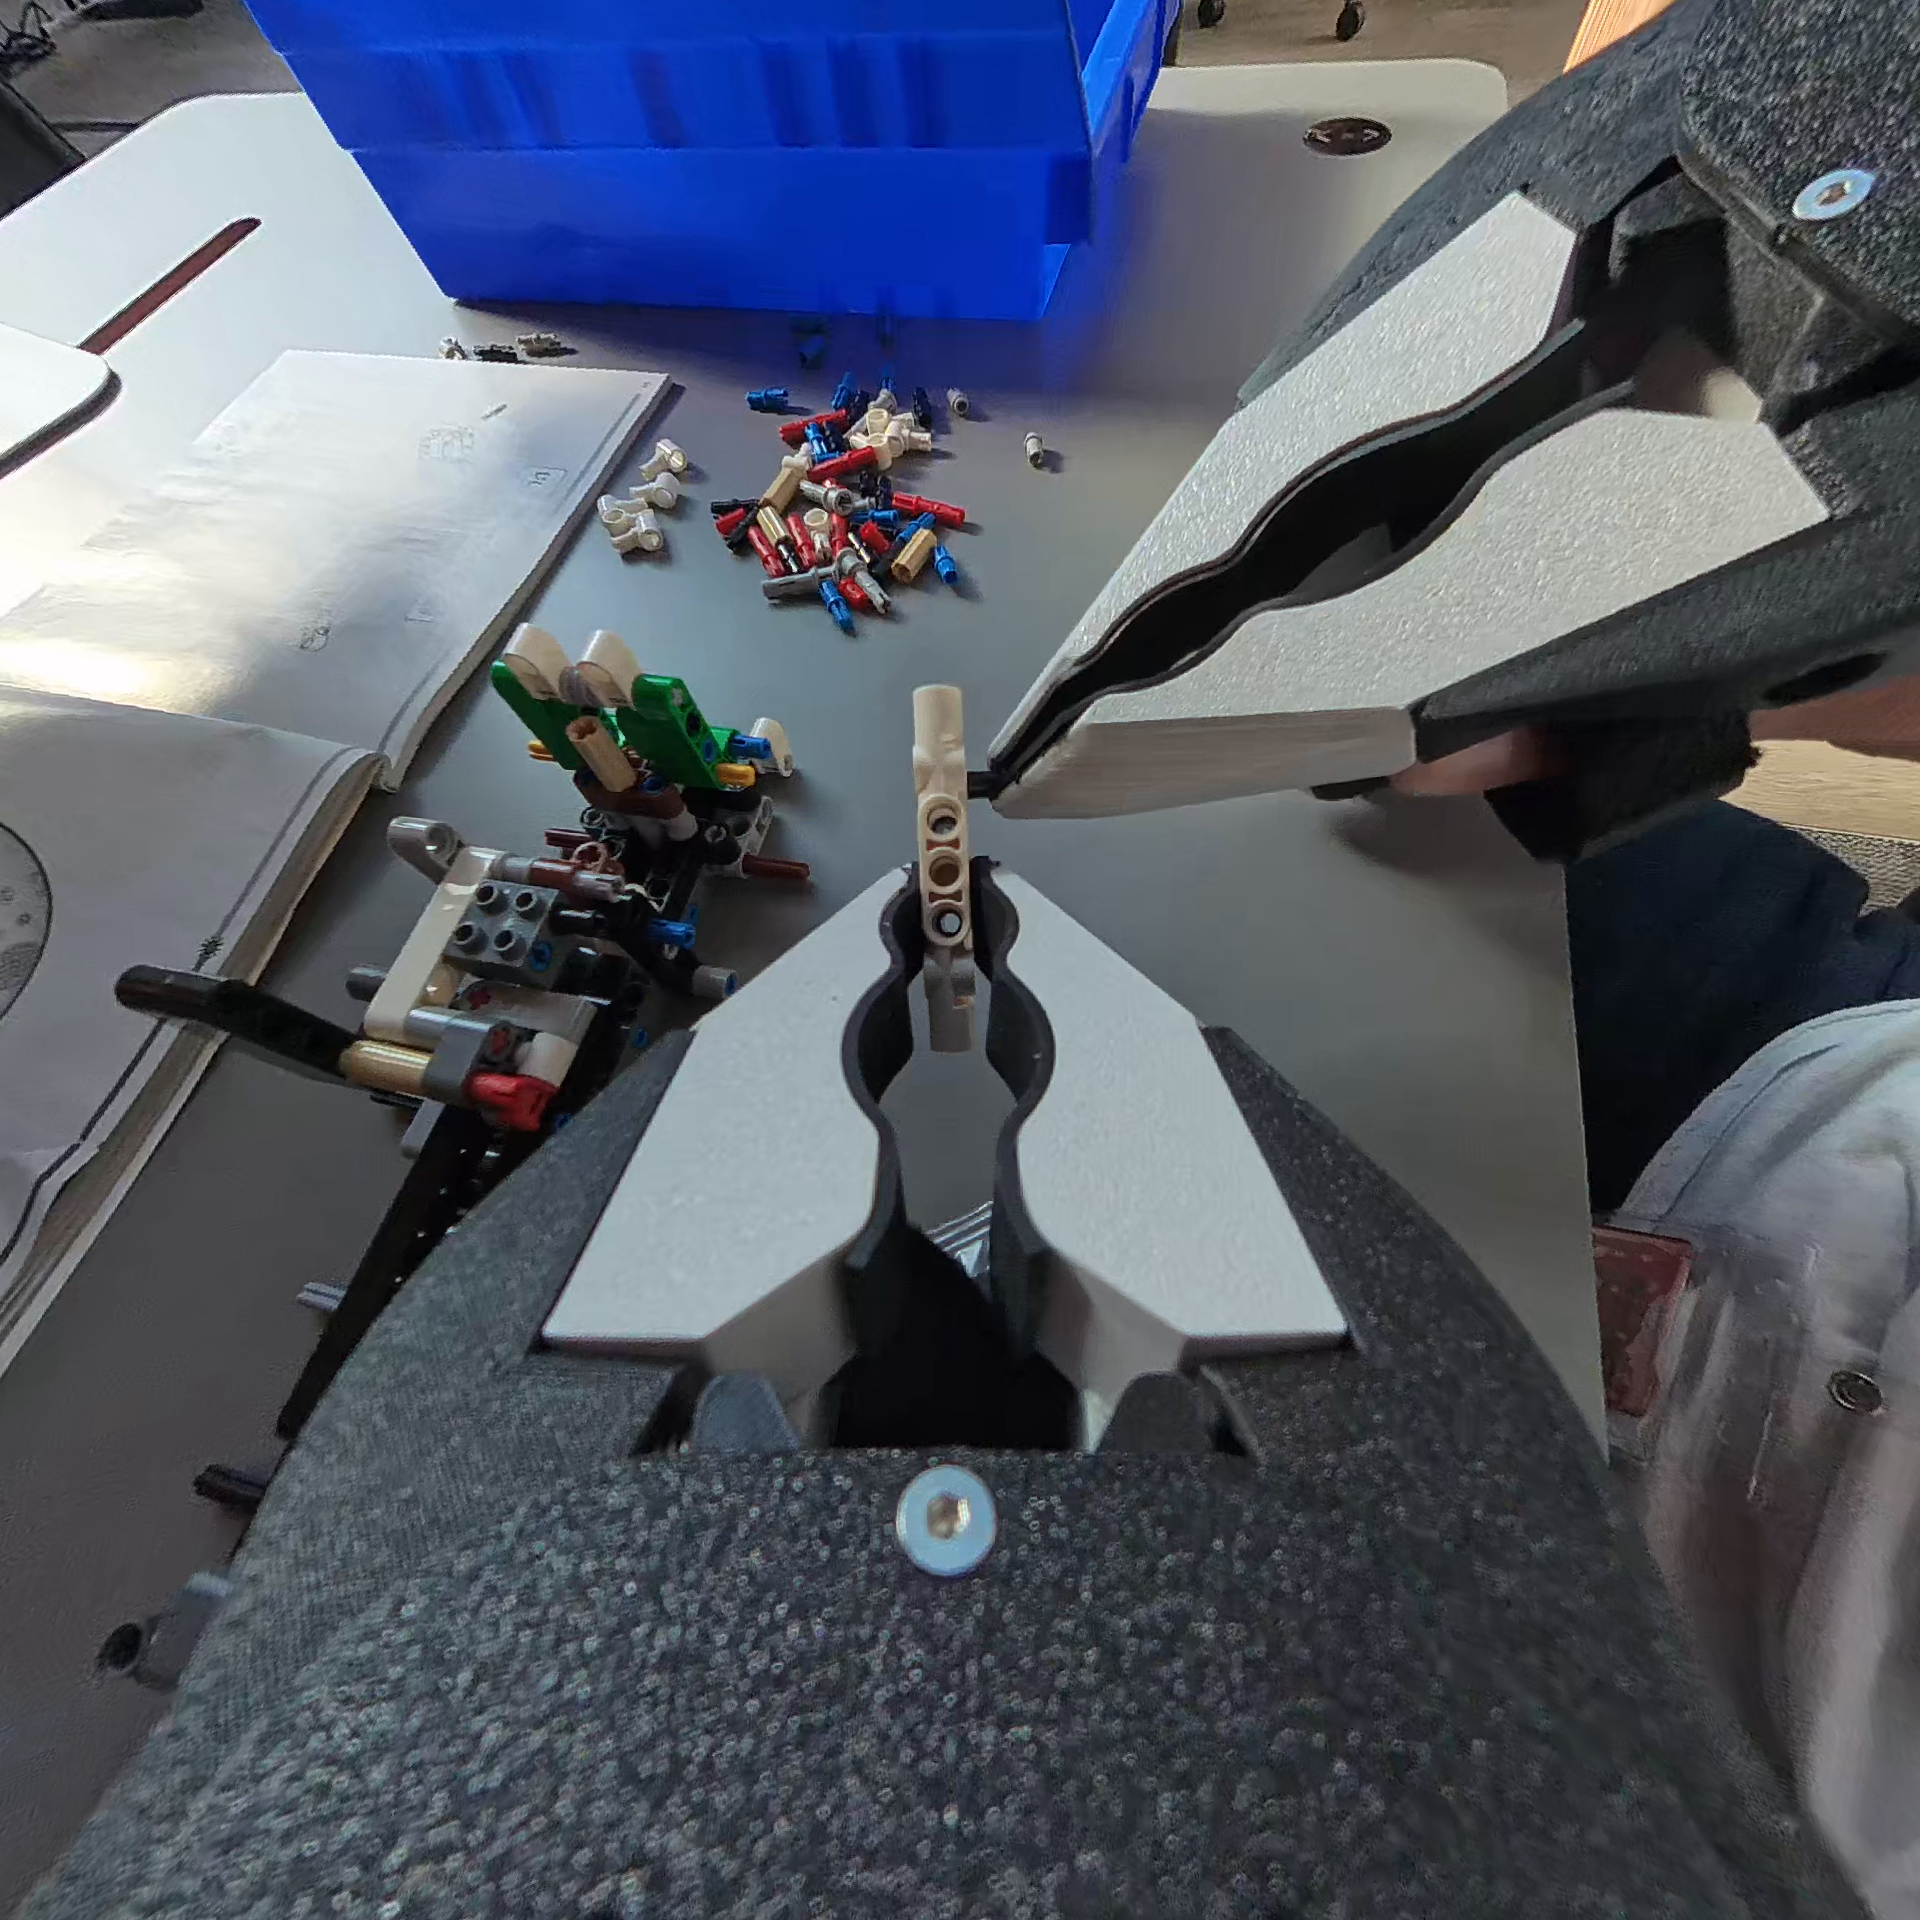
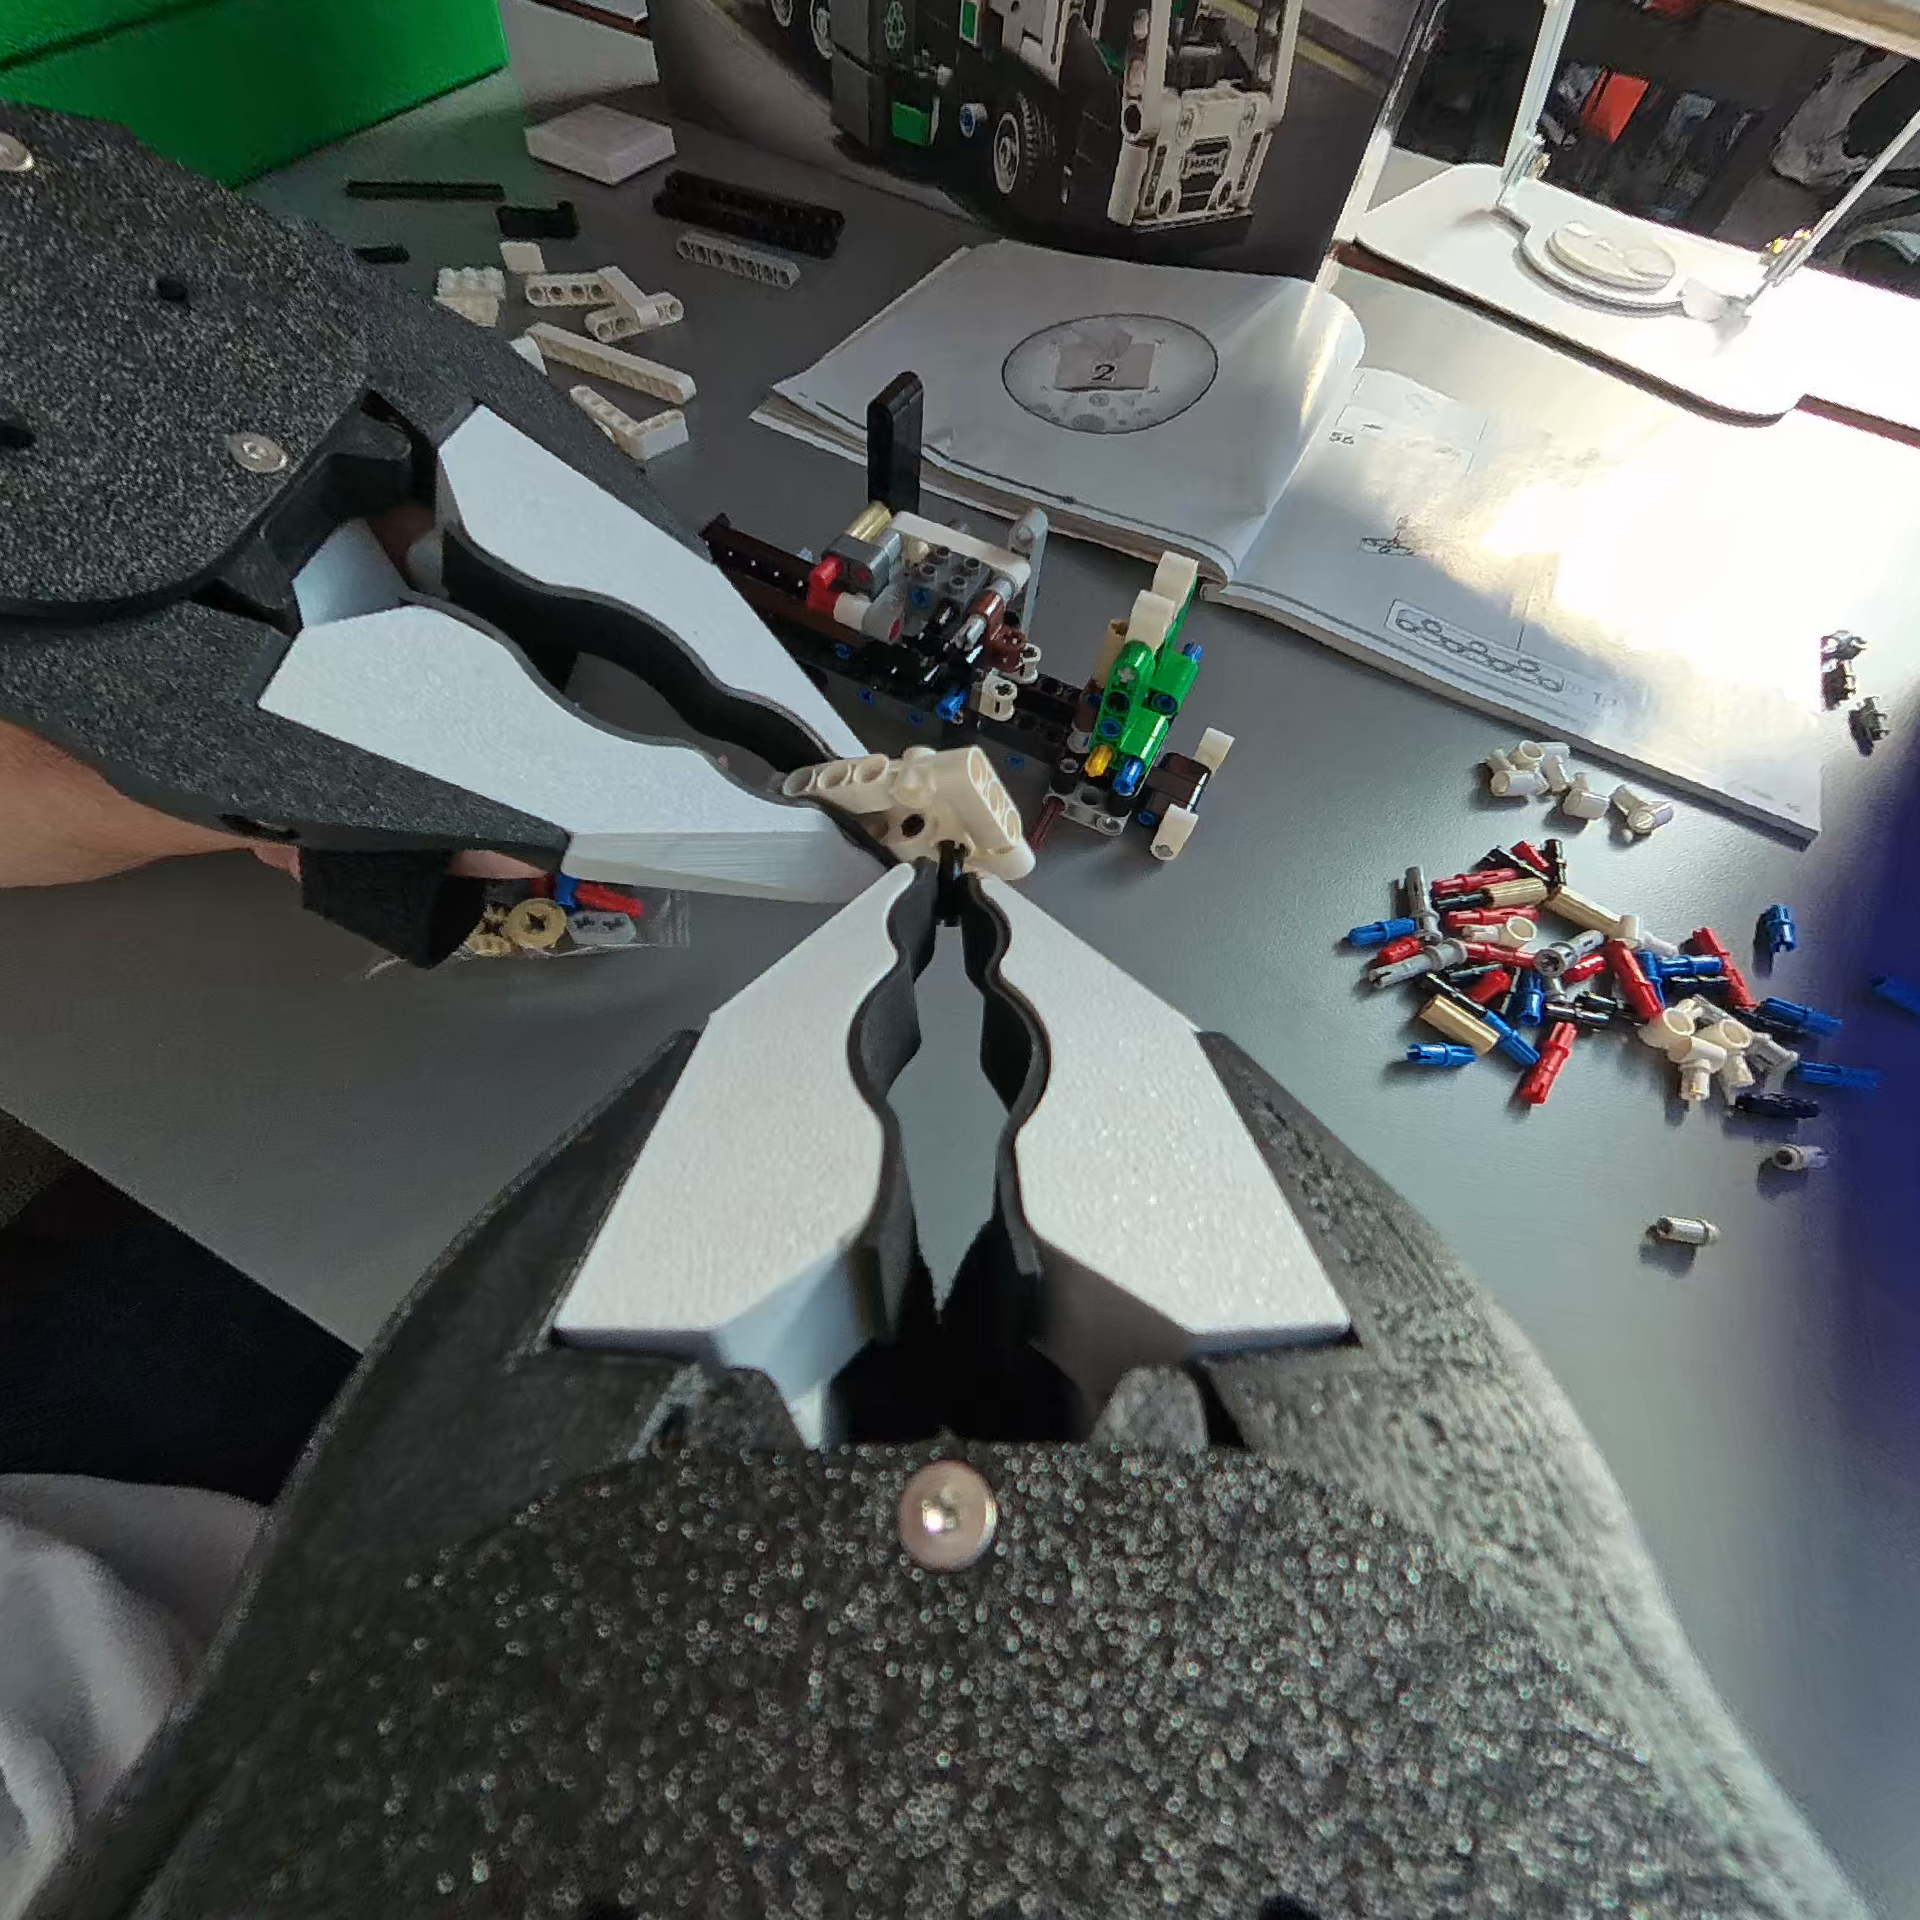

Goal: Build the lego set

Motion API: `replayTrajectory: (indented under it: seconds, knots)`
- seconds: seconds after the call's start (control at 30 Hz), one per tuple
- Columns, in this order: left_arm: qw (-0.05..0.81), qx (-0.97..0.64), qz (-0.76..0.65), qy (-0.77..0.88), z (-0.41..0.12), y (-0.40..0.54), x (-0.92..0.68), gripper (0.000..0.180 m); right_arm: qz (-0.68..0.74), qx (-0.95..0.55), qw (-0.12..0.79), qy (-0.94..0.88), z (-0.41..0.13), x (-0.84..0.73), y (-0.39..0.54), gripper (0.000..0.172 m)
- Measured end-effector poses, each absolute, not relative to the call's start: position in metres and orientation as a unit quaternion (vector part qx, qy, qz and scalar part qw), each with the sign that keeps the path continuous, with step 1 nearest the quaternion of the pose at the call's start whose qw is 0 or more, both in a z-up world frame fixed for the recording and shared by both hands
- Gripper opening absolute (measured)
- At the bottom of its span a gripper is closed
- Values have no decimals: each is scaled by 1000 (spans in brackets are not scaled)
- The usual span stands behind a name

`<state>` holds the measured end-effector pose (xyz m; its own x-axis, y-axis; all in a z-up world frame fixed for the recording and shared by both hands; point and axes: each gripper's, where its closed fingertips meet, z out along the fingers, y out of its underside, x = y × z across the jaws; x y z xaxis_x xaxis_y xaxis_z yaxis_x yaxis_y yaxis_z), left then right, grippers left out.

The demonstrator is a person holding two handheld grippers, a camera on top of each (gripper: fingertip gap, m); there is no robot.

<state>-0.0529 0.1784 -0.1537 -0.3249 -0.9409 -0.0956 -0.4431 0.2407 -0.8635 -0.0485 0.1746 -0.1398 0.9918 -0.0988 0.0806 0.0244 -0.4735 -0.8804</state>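
**Operator:** Item one, nearest: my left gripper (image 1: 951, 914), clenched on a cream beam piece (image 1: 940, 821) made of several joined parts. I hold it low on its length and upright above the table (image 1: 1299, 987), so its side holes are exposed to the other tool.

**Checker:** Item two?

**Operator:** My right gripper (image 2: 951, 883), clamped on a small black pin (image 2: 948, 868). The pin's tip sits at a hole in the beam piece's side; I judge it touching, though how deep it sits I cannot tell.

**Checker:** Farther out?

**Operator:** Partly built model (image 1: 540, 914), green, black and grey, resting just left of the held piece. Beyond it, a loose heap of pins (image 1: 847, 509), red, blue, black and tan, kept within reach. Open instruction booklet (image 1: 312, 540) beside it. Blue bin (image 1: 727, 156) at the far edge.

**Checker:** View differences?

**Operator:** The left wrist view shows the beam's row of holes face-on and the bin. Only the right wrist view shows the pin pinched between my pads, a small clear bag of parts (image 2: 561, 920) under the left gripper, white beams (image 2: 603, 353) and the printed box (image 2: 1039, 114) behind.
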Motion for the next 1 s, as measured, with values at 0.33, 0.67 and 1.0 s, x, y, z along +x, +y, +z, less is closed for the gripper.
replayTrajectory:
  seconds: [0.33,0.67,1.0]
  knots:
    - [358,-444,-335,750,-157,176,-54,6,-95,-845,526,27,-148,-50,172,3]
    - [418,-383,-242,787,-163,180,-54,6,-25,-853,519,47,-155,-52,168,6]
    - [468,-318,-183,804,-161,180,-54,6,30,-854,517,57,-155,-54,166,2]
